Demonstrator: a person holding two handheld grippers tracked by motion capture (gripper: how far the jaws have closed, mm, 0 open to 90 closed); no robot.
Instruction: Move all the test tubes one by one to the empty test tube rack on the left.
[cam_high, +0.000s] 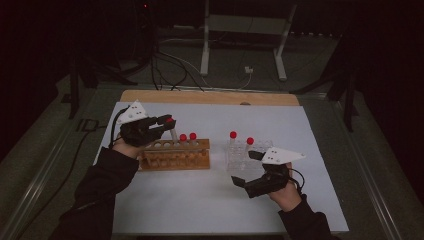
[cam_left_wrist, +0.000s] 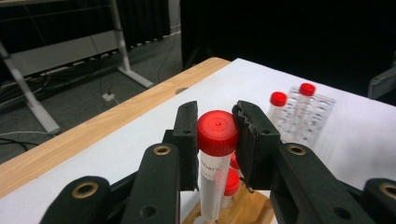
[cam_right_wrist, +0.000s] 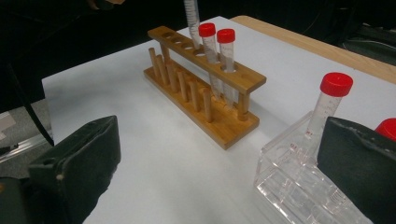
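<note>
- The left gripper (cam_high: 167, 121) hung over the wooden rack (cam_high: 175, 155), its jaws pinching a red-capped tube (cam_left_wrist: 215, 158) just under the cap.
- In the left gripper view that tube stood upright between the two black pads, cap above them, its lower end down at the wooden rack (cam_left_wrist: 233, 210).
- From the right gripper view, the held tube (cam_right_wrist: 191, 18) showed as a clear shaft with its tip at a hole in the rack's top bar (cam_right_wrist: 205, 56), next to the two tubes already standing there; whether it had entered the hole could not be told.
- Those two seated tubes (cam_right_wrist: 215, 51) stood side by side near the rack's closer end, red caps up.
- Row of bare wooden pegs (cam_right_wrist: 180, 84) ran along the rack's base, nothing on them.
- The right gripper (cam_high: 245, 167) sat low at the near side of the clear plastic rack (cam_high: 240, 155), jaws spread wide, nothing between them.
- The clear plastic rack (cam_right_wrist: 289, 172) carried two red-capped tubes (cam_high: 241, 140); one (cam_right_wrist: 327, 102) rose just beside the right-hand pad in the right gripper view.
- The two racks stood near each other, apart, on the white table (cam_high: 200, 200).
</note>
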